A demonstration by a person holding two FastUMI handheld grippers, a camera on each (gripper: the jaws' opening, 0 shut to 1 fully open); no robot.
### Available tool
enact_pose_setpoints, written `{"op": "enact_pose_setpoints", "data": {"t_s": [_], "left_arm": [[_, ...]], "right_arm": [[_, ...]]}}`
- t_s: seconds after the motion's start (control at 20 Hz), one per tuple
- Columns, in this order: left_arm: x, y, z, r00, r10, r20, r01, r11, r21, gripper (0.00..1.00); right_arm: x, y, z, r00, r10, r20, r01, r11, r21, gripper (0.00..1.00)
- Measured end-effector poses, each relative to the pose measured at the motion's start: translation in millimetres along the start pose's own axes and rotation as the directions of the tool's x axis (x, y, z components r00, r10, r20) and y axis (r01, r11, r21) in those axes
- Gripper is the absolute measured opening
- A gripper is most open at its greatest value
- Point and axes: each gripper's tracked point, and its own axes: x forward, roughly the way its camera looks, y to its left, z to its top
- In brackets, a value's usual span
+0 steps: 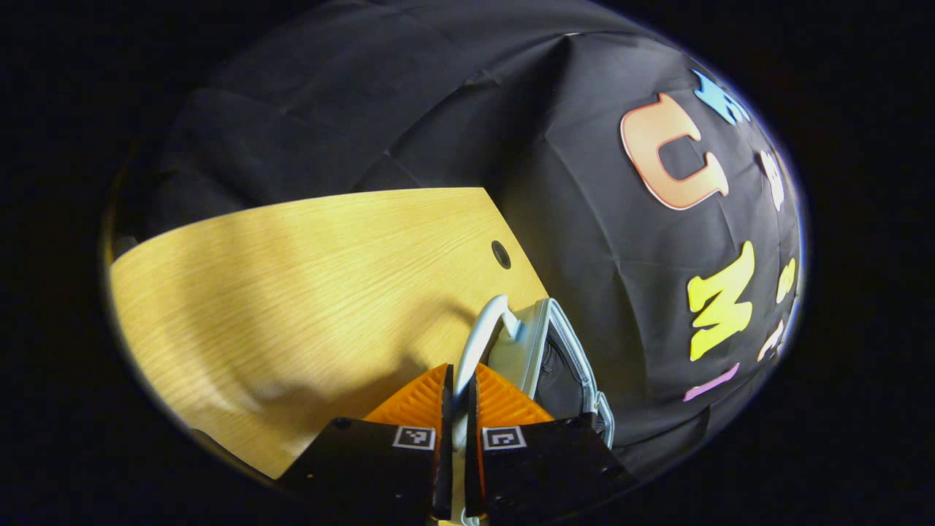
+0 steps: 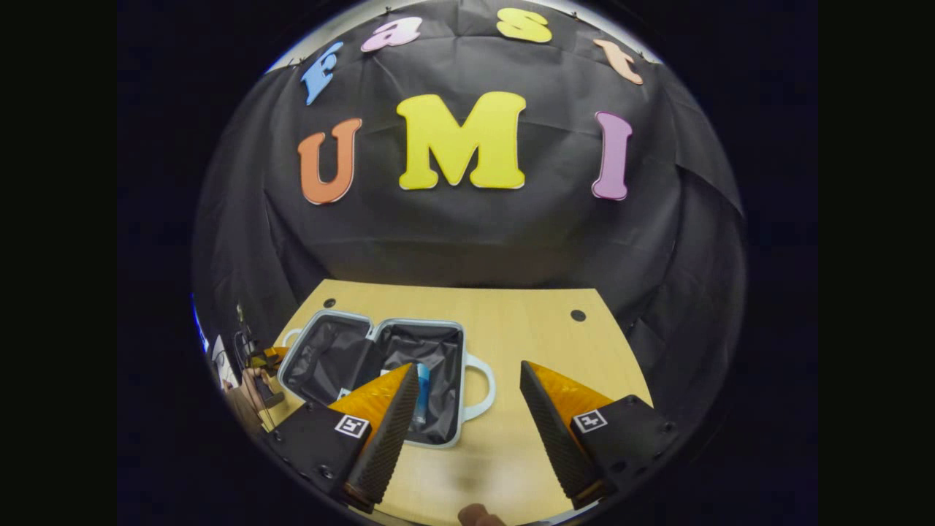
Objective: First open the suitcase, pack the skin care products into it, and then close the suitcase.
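Note:
The pale suitcase (image 2: 459,380) lies open on the wooden table (image 2: 511,321), both halves lined in black. A skin care tube with a blue cap (image 2: 422,391) rests in its right half. My right gripper (image 2: 467,424) hovers open above the table's near side, just in front of the case, with nothing between its fingers. In the left gripper view, my left gripper (image 1: 460,376) is shut on the suitcase's curved handle (image 1: 482,329), and the case's rim (image 1: 566,343) runs off to the right. The right gripper view shows the left gripper (image 2: 264,359) by the case's left half.
A hand (image 2: 248,387) holds the left gripper at the table's left edge. The tabletop has small round dark holes (image 2: 578,315) near its far corners (image 1: 501,254). Black cloth walls close in behind and beside the table. Bare wood (image 1: 292,292) stretches left of the left gripper.

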Motion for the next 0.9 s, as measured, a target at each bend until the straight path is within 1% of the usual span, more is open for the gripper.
{"op": "enact_pose_setpoints", "data": {"t_s": [0.05, 0.15, 0.2, 0.25, 0.35, 0.4, 0.45, 0.6, 0.75, 0.8, 0.9], "left_arm": [[-3.0, -5.5, 3.3, 1.000, 0.011, 0.011, -0.011, 1.000, 0.023, 0.08], [-10.8, -19.8, 15.8, 0.998, 0.025, 0.065, -0.030, 0.997, 0.072, 0.07], [-17.9, -28.8, 23.1, 0.995, 0.030, 0.091, -0.039, 0.994, 0.099, 0.06], [-23.4, -38.5, 27.0, 0.993, 0.036, 0.113, -0.051, 0.990, 0.133, 0.06], [-34.1, -64.7, 34.7, 0.985, 0.046, 0.167, -0.080, 0.975, 0.206, 0.06], [-40.3, -78.2, 37.7, 0.980, 0.045, 0.196, -0.095, 0.963, 0.252, 0.06], [-48.1, -91.4, 39.0, 0.974, 0.045, 0.224, -0.114, 0.945, 0.306, 0.06], [-64.3, -127.2, 37.3, 0.953, 0.054, 0.298, -0.188, 0.876, 0.444, 0.06], [-83.0, -155.0, 29.7, 0.924, 0.079, 0.374, -0.276, 0.815, 0.510, 0.05], [-87.1, -162.6, 25.6, 0.914, 0.087, 0.396, -0.300, 0.802, 0.517, 0.06], [-96.4, -186.9, 21.2, 0.898, 0.080, 0.433, -0.325, 0.785, 0.527, 0.06]], "right_arm": [[-3.8, -4.1, 5.5, 1.000, -0.002, 0.021, 0.002, 1.000, 0.003, 0.83], [-12.5, -19.2, 18.5, 0.997, -0.024, 0.069, 0.025, 1.000, -0.005, 0.82], [-17.1, -24.3, 25.6, 0.995, -0.020, 0.093, 0.021, 1.000, -0.008, 0.82], [-24.5, -29.0, 30.3, 0.993, -0.021, 0.114, 0.023, 1.000, -0.013, 0.80], [-35.9, -46.8, 45.0, 0.986, -0.020, 0.166, 0.024, 0.999, -0.026, 0.81], [-43.1, -55.7, 51.4, 0.981, -0.018, 0.194, 0.024, 0.999, -0.027, 0.79], [-49.2, -63.3, 58.2, 0.975, -0.013, 0.220, 0.020, 0.999, -0.029, 0.81], [-63.5, -87.2, 67.2, 0.962, 0.004, 0.274, 0.008, 0.999, -0.041, 0.80], [-71.3, -107.2, 66.4, 0.956, 0.040, 0.291, -0.025, 0.998, -0.056, 0.81], [-72.2, -114.4, 65.6, 0.955, 0.051, 0.292, -0.036, 0.998, -0.057, 0.81], [-74.2, -129.8, 64.3, 0.955, 0.067, 0.290, -0.054, 0.997, -0.053, 0.81]]}}
